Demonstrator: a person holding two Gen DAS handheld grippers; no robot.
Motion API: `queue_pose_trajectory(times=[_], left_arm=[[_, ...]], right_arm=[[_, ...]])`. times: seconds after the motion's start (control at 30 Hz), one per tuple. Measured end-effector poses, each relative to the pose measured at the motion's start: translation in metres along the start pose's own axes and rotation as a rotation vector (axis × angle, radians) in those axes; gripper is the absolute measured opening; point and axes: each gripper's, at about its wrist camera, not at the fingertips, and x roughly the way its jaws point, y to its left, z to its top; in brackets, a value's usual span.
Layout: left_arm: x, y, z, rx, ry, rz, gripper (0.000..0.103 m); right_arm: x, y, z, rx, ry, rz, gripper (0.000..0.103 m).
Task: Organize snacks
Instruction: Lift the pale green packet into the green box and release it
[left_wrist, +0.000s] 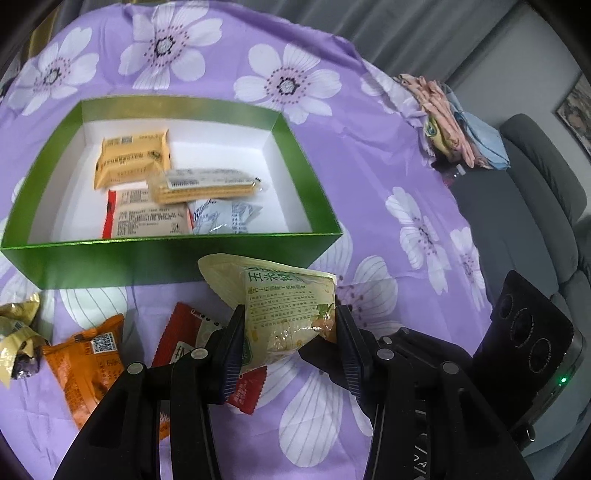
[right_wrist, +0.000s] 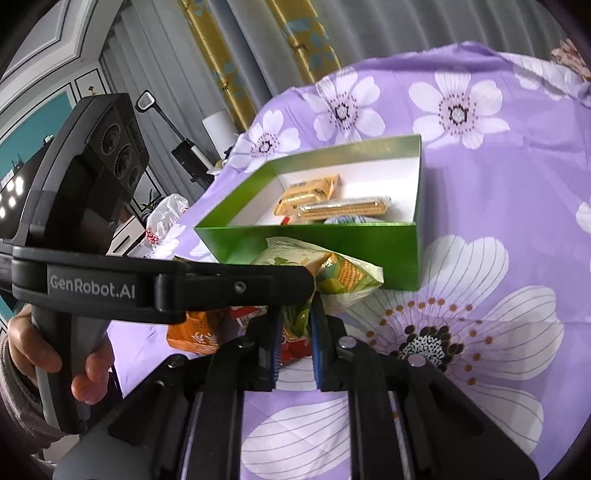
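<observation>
A pale yellow-green corn snack packet (left_wrist: 280, 306) hangs just above the purple flowered cloth, in front of the green box (left_wrist: 166, 258). My left gripper (left_wrist: 290, 314) is shut on its lower half, one pad on each side. In the right wrist view my right gripper (right_wrist: 295, 317) is shut on the same packet's (right_wrist: 332, 273) thin green edge, and the left gripper's finger (right_wrist: 236, 286) crosses just above. The box (right_wrist: 332, 240) holds several packets, among them a yellow one (left_wrist: 131, 158) and a cracker pack (left_wrist: 207, 186).
An orange packet (left_wrist: 88, 365), a red packet (left_wrist: 192, 332) and a gold-wrapped sweet (left_wrist: 18, 332) lie loose on the cloth near my left gripper. Folded cloths (left_wrist: 454, 122) sit at the table's right edge, and a grey sofa (left_wrist: 535, 206) lies beyond. A person's hand (right_wrist: 85, 373) grips the left handle.
</observation>
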Motion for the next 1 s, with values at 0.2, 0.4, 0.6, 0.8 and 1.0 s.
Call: queue_pose_trajectory(times=[0.2, 0.4, 0.6, 0.8, 1.0], left_arm=[[-0.007, -0.008, 0.0, 0.019, -0.027, 0.015, 0.046], [-0.015, -0.012, 0.0, 0.038, -0.053, 0.022, 0.046], [-0.017, -0.015, 0.001, 0.061, -0.08, 0.028, 0.046], [-0.02, -0.014, 0.012, 0.071, -0.102, 0.001, 0.046], [-0.027, -0.01, 0.028, 0.08, -0.127, -0.013, 0.046]], right_arm=[[-0.007, 0.001, 0.003, 0.0, -0.033, 0.005, 0.014], [-0.011, 0.006, 0.003, -0.007, -0.061, 0.002, 0.014], [-0.011, 0.007, 0.006, -0.012, -0.09, -0.014, 0.014], [-0.01, 0.009, 0.016, -0.018, -0.111, -0.04, 0.014], [-0.004, 0.013, 0.033, -0.032, -0.126, -0.062, 0.014]])
